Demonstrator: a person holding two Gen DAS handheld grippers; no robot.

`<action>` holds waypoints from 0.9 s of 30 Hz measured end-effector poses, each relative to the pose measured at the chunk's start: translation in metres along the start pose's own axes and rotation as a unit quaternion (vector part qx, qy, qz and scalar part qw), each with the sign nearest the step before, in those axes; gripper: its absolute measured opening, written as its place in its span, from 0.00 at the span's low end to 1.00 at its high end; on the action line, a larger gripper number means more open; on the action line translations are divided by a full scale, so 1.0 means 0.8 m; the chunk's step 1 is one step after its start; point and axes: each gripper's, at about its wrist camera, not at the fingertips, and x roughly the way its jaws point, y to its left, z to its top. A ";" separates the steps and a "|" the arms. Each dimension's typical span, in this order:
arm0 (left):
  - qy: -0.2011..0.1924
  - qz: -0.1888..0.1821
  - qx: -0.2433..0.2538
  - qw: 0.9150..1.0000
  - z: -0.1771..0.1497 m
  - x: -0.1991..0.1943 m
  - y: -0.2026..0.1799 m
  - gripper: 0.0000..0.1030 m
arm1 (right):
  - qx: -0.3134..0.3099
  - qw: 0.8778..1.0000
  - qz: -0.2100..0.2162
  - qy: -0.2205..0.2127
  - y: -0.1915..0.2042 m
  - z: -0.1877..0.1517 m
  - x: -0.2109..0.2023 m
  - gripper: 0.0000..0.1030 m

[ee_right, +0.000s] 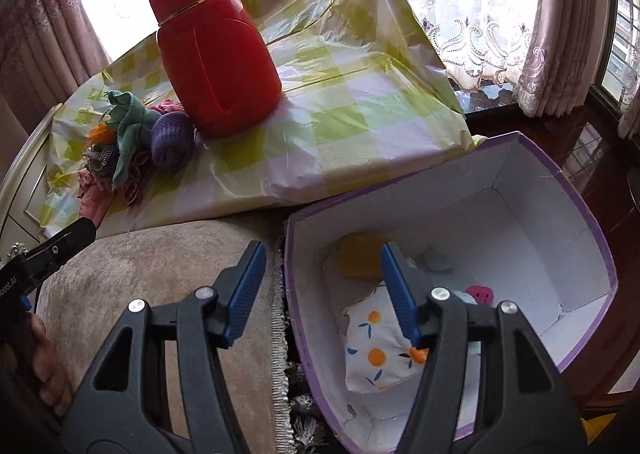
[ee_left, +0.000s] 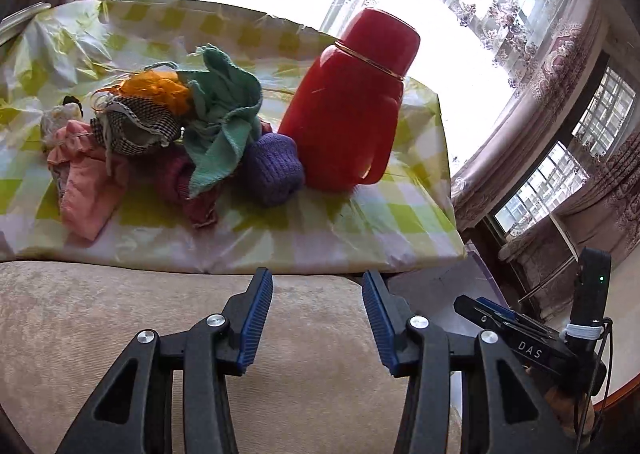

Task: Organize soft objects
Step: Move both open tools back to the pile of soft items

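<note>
While both sets of fingers stand apart with nothing between them, the left gripper [ee_left: 317, 318] hovers over the beige cushion [ee_left: 120, 314], and the heap of soft things lies ahead on the checked cloth [ee_left: 340, 230]. From its fingertips the purple knit ball [ee_left: 274, 168] sits near twelve o'clock, the green cloth [ee_left: 222, 126] and pink garment [ee_left: 86, 190] toward ten and eleven, all beside the red flask [ee_left: 352, 110]. The right gripper [ee_right: 323, 290] hangs at the purple-rimmed box [ee_right: 592, 254], above an orange-print pouch [ee_right: 376, 350]; its pile lies far off at ten o'clock, so I judge the left hand better placed.
</note>
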 end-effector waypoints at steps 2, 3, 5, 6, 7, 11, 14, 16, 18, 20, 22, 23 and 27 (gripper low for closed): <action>-0.012 0.016 -0.022 1.000 0.004 -0.008 0.027 0.47 | -0.010 1.000 0.011 0.002 0.021 0.004 0.006 0.61; -0.017 0.023 -0.034 0.999 0.006 -0.012 0.040 0.47 | -0.016 1.000 0.015 0.002 0.031 0.006 0.009 0.61; -0.027 0.038 -0.054 0.997 0.010 -0.020 0.066 0.47 | -0.029 0.999 0.019 0.002 0.050 0.010 0.016 0.61; -0.032 0.045 -0.065 0.996 0.012 -0.023 0.080 0.47 | -0.034 0.999 0.021 0.002 0.059 0.013 0.020 0.61; -0.036 0.051 -0.074 0.995 0.016 -0.027 0.092 0.47 | -0.039 0.999 0.023 0.002 0.068 0.016 0.024 0.61; -0.046 0.078 -0.102 0.991 0.028 -0.033 0.130 0.47 | -0.051 0.998 0.024 0.001 0.102 0.030 0.042 0.61; -0.048 0.091 -0.123 0.987 0.037 -0.031 0.155 0.47 | -0.059 0.998 0.030 0.000 0.125 0.042 0.057 0.62; -0.047 0.099 -0.135 0.985 0.044 -0.028 0.168 0.47 | -0.064 0.998 0.028 -0.002 0.141 0.051 0.067 0.64; -0.047 0.103 -0.147 0.983 0.051 -0.022 0.181 0.49 | -0.067 0.997 0.028 -0.005 0.152 0.059 0.077 0.67; -0.049 0.107 -0.161 0.980 0.057 -0.016 0.196 0.54 | -0.074 0.997 0.027 -0.005 0.164 0.065 0.088 0.68; -0.048 0.111 -0.177 0.977 0.064 -0.010 0.211 0.57 | -0.083 0.996 0.027 -0.004 0.176 0.072 0.099 0.68; -0.046 0.112 -0.184 0.975 0.067 -0.006 0.217 0.58 | -0.086 0.996 0.026 -0.002 0.182 0.075 0.105 0.68; -0.032 0.117 -0.208 0.971 0.075 0.010 0.240 0.58 | -0.096 0.995 0.027 -0.002 0.201 0.086 0.124 0.68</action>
